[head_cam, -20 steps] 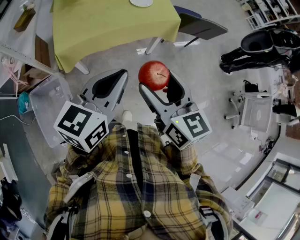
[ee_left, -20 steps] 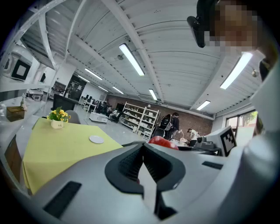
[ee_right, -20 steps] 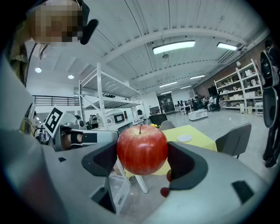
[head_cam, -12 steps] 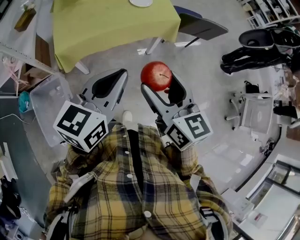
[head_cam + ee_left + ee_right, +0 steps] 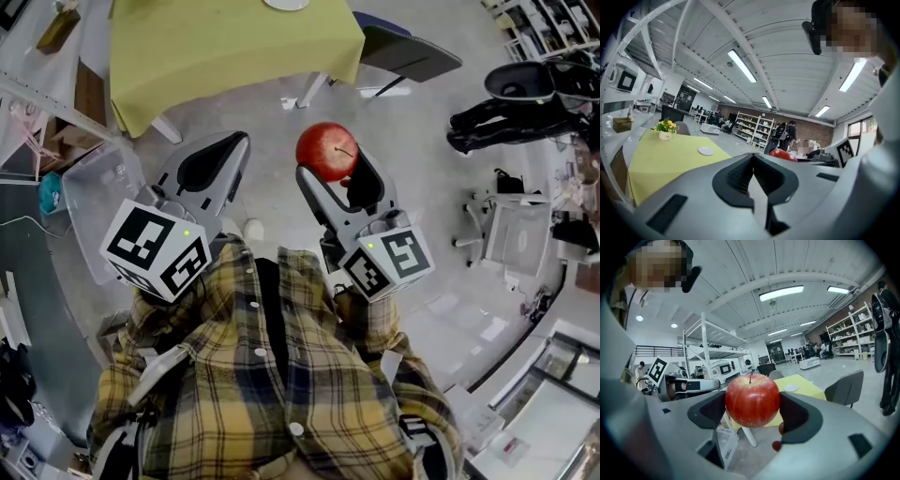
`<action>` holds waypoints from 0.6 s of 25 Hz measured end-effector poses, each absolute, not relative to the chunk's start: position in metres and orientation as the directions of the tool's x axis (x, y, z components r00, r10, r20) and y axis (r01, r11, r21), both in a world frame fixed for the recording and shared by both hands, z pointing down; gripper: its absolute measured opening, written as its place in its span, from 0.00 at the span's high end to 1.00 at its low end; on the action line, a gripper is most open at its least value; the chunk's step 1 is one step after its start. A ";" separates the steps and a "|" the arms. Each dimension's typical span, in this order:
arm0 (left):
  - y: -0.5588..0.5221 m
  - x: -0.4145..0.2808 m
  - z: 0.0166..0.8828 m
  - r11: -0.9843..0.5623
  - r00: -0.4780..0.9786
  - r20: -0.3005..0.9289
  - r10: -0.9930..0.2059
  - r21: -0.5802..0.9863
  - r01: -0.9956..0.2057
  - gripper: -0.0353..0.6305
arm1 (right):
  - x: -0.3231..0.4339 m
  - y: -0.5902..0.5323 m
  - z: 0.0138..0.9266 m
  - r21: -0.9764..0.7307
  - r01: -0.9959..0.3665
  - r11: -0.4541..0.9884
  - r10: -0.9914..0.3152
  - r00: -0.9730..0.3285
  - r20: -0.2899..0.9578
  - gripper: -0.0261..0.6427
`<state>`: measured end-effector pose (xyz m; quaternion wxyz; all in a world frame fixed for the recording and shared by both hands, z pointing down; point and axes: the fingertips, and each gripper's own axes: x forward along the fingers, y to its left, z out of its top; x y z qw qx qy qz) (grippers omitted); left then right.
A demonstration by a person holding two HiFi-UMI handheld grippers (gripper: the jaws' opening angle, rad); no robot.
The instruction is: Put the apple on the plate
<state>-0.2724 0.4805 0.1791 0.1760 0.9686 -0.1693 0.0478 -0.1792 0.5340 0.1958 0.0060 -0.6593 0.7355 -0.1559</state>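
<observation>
Sitting clamped between the wide-spread jaws of the right claw (image 5: 331, 162), the apple (image 5: 327, 148) is being held stem-up for carrying to the plate (image 5: 284, 4), well ahead of the claw on the yellow table (image 5: 225, 47); the left claw (image 5: 234, 142) is idling alongside, closed and empty.

Red apple (image 5: 326, 150), yellow-green tablecloth (image 5: 225, 47)

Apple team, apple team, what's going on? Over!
Right gripper shut on apple, up in air. Left gripper shut, empty. Plate on yellow table ahead. Chair beside table.
</observation>
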 end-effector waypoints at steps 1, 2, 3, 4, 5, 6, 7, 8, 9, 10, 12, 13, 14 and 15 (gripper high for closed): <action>0.481 -0.273 0.180 -0.879 0.936 0.153 -0.317 0.324 -0.351 0.93 | -0.178 0.536 0.198 -0.239 -0.968 0.080 -0.972 -0.130 0.198 0.43; 0.481 -0.273 0.181 -0.877 0.934 0.153 -0.322 0.324 -0.355 0.93 | -0.177 0.539 0.200 -0.243 -0.967 0.078 -0.971 -0.129 0.200 0.43; 0.481 -0.273 0.181 -0.876 0.933 0.152 -0.326 0.324 -0.358 0.93 | -0.175 0.541 0.201 -0.246 -0.966 0.076 -0.971 -0.128 0.202 0.43; 0.480 -0.273 0.182 -0.874 0.932 0.152 -0.328 0.324 -0.361 0.93 | -0.174 0.543 0.203 -0.250 -0.966 0.073 -0.971 -0.126 0.204 0.43; 0.479 -0.273 0.182 -0.873 0.931 0.153 -0.331 0.325 -0.364 0.93 | -0.172 0.544 0.205 -0.252 -0.965 0.070 -0.970 -0.124 0.207 0.43; 0.477 -0.273 0.184 -0.871 0.929 0.155 -0.335 0.326 -0.369 0.93 | -0.171 0.543 0.206 -0.254 -0.965 0.067 -0.970 -0.123 0.211 0.43; 0.473 -0.275 0.186 -0.867 0.927 0.159 -0.340 0.328 -0.374 0.93 | -0.171 0.543 0.208 -0.256 -0.964 0.065 -0.969 -0.123 0.215 0.43; 0.470 -0.276 0.188 -0.864 0.925 0.163 -0.344 0.331 -0.379 0.93 | -0.171 0.541 0.211 -0.260 -0.963 0.063 -0.968 -0.123 0.221 0.43; 0.466 -0.276 0.190 -0.861 0.924 0.166 -0.346 0.335 -0.383 0.93 | -0.170 0.539 0.213 -0.265 -0.962 0.062 -0.966 -0.124 0.226 0.43; 0.462 -0.276 0.192 -0.859 0.923 0.168 -0.346 0.339 -0.384 0.93 | -0.170 0.536 0.216 -0.270 -0.961 0.060 -0.965 -0.125 0.231 0.43; 0.455 -0.274 0.195 -0.857 0.923 0.173 -0.344 0.344 -0.384 0.93 | -0.167 0.530 0.220 -0.276 -0.959 0.056 -0.963 -0.125 0.240 0.43; 0.450 -0.272 0.197 -0.856 0.923 0.175 -0.342 0.346 -0.383 0.93 | -0.166 0.526 0.221 -0.277 -0.959 0.054 -0.962 -0.124 0.243 0.43; 0.445 -0.269 0.197 -0.857 0.925 0.175 -0.338 0.349 -0.380 0.93 | -0.165 0.521 0.222 -0.277 -0.960 0.050 -0.962 -0.121 0.245 0.43; 0.439 -0.266 0.196 -0.858 0.927 0.174 -0.333 0.350 -0.375 0.93 | -0.163 0.515 0.221 -0.275 -0.960 0.047 -0.962 -0.117 0.246 0.43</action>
